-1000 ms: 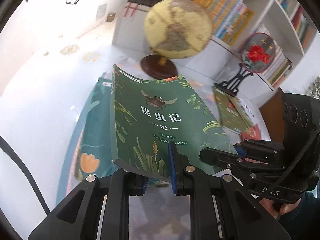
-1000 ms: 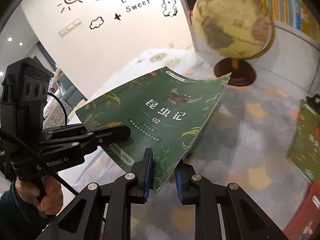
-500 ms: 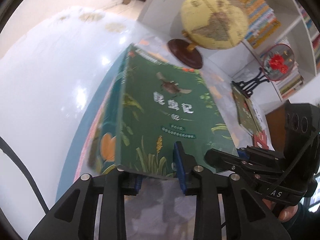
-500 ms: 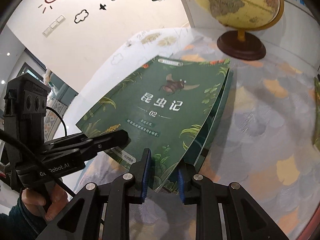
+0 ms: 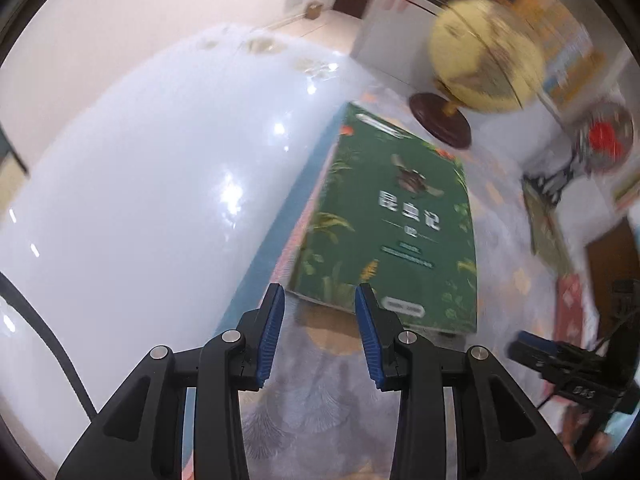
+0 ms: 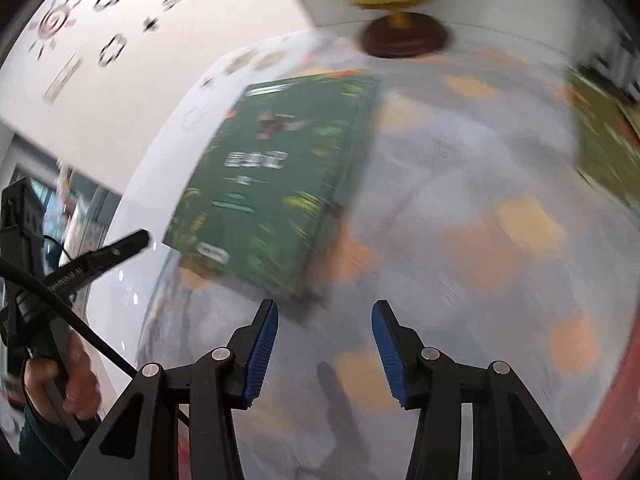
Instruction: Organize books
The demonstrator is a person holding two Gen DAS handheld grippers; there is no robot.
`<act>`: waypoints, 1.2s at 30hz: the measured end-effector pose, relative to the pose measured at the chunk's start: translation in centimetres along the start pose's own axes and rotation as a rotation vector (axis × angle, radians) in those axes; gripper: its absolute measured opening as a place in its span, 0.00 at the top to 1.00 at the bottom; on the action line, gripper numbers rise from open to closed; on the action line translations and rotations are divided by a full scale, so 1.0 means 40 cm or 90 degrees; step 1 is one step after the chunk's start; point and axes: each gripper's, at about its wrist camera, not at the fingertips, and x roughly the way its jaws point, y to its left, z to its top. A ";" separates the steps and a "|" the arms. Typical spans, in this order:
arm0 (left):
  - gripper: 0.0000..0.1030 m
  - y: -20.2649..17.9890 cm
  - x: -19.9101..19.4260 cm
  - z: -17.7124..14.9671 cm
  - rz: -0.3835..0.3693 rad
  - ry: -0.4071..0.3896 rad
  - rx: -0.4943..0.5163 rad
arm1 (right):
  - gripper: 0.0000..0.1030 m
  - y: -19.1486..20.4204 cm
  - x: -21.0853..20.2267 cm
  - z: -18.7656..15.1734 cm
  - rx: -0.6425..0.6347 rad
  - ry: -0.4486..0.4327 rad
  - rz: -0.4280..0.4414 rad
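Green book (image 5: 392,220) now released, flat.

Two wrist fisheyes, close, steeply downward over shared green book (image 5: 394,220) and globe (image 5: 486,54).

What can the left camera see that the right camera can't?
Only the left wrist view shows the red fan ornament on its black stand, and the bookshelf behind it. Only the right wrist view shows the wall stickers and the person's hand on the left hand-held gripper. Both show the green insect book lying flat and the globe.
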 end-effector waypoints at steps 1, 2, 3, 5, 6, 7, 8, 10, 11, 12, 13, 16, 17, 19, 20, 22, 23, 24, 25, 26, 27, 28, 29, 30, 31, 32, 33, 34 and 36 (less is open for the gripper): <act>0.67 -0.033 -0.003 0.004 0.003 0.000 0.027 | 0.54 -0.025 -0.016 -0.023 0.018 -0.003 -0.006; 0.67 -0.083 -0.008 0.003 -0.011 0.004 0.062 | 0.54 -0.052 -0.035 -0.049 0.037 -0.007 -0.013; 0.67 -0.121 -0.008 0.007 -0.026 0.008 0.083 | 0.54 -0.083 -0.058 -0.079 0.059 -0.013 -0.022; 0.67 -0.210 -0.012 0.000 -0.072 0.015 0.129 | 0.54 -0.138 -0.113 -0.141 0.099 -0.028 -0.042; 0.67 -0.266 -0.010 -0.005 -0.103 0.025 0.154 | 0.54 -0.176 -0.149 -0.172 0.123 -0.041 -0.056; 0.67 -0.313 -0.008 -0.012 -0.130 0.035 0.171 | 0.54 -0.204 -0.177 -0.195 0.141 -0.053 -0.066; 0.67 -0.380 -0.006 -0.023 -0.164 0.047 0.196 | 0.54 -0.233 -0.205 -0.215 0.162 -0.067 -0.076; 0.67 -0.477 -0.001 -0.050 -0.200 0.066 0.241 | 0.54 -0.302 -0.266 -0.254 0.209 -0.101 -0.089; 0.67 -0.536 0.006 -0.068 -0.218 0.082 0.270 | 0.54 -0.336 -0.295 -0.272 0.231 -0.117 -0.094; 0.67 -0.592 0.015 -0.089 -0.233 0.102 0.299 | 0.54 -0.382 -0.331 -0.291 0.259 -0.138 -0.101; 0.67 -0.638 0.022 -0.109 -0.241 0.116 0.322 | 0.54 -0.411 -0.352 -0.305 0.274 -0.152 -0.104; 0.67 -0.781 0.047 -0.183 -0.267 0.153 0.386 | 0.54 -0.503 -0.419 -0.335 0.308 -0.176 -0.134; 0.67 -0.810 0.057 -0.200 -0.269 0.162 0.397 | 0.54 -0.532 -0.438 -0.346 0.316 -0.178 -0.146; 0.67 -0.872 0.086 -0.233 -0.266 0.188 0.412 | 0.54 -0.590 -0.475 -0.376 0.334 -0.179 -0.147; 0.67 -0.895 0.098 -0.250 -0.261 0.196 0.414 | 0.54 -0.615 -0.484 -0.389 0.342 -0.176 -0.142; 0.67 -0.922 0.118 -0.276 -0.255 0.208 0.408 | 0.54 -0.638 -0.482 -0.395 0.341 -0.163 -0.137; 0.67 -0.933 0.128 -0.287 -0.251 0.214 0.401 | 0.54 -0.650 -0.480 -0.399 0.333 -0.153 -0.135; 0.67 -0.939 0.140 -0.297 -0.243 0.219 0.393 | 0.54 -0.646 -0.470 -0.399 0.325 -0.144 -0.135; 0.67 -0.943 0.148 -0.305 -0.237 0.222 0.385 | 0.54 -0.644 -0.453 -0.394 0.315 -0.135 -0.138; 0.67 -0.948 0.161 -0.311 -0.226 0.225 0.375 | 0.54 -0.653 -0.452 -0.401 0.306 -0.129 -0.140; 0.67 -0.950 0.171 -0.314 -0.213 0.226 0.366 | 0.54 -0.659 -0.446 -0.405 0.297 -0.120 -0.146; 0.67 -0.950 0.179 -0.317 -0.196 0.224 0.359 | 0.54 -0.664 -0.437 -0.403 0.293 -0.114 -0.151; 0.67 -0.948 0.185 -0.321 -0.175 0.220 0.352 | 0.55 -0.671 -0.429 -0.403 0.291 -0.102 -0.154; 0.67 -0.945 0.188 -0.326 -0.165 0.220 0.344 | 0.61 -0.682 -0.422 -0.411 0.291 -0.093 -0.149; 0.67 -0.942 0.192 -0.331 -0.165 0.223 0.334 | 0.64 -0.689 -0.413 -0.412 0.292 -0.083 -0.139; 0.67 -0.939 0.198 -0.338 -0.165 0.229 0.324 | 0.66 -0.695 -0.403 -0.414 0.292 -0.069 -0.131; 0.67 -0.942 0.204 -0.340 -0.162 0.234 0.318 | 0.69 -0.699 -0.394 -0.415 0.291 -0.060 -0.128; 0.67 -0.942 0.209 -0.345 -0.154 0.235 0.313 | 0.71 -0.703 -0.383 -0.416 0.289 -0.049 -0.123; 0.67 -0.942 0.217 -0.353 -0.141 0.233 0.309 | 0.70 -0.709 -0.372 -0.418 0.291 -0.048 -0.115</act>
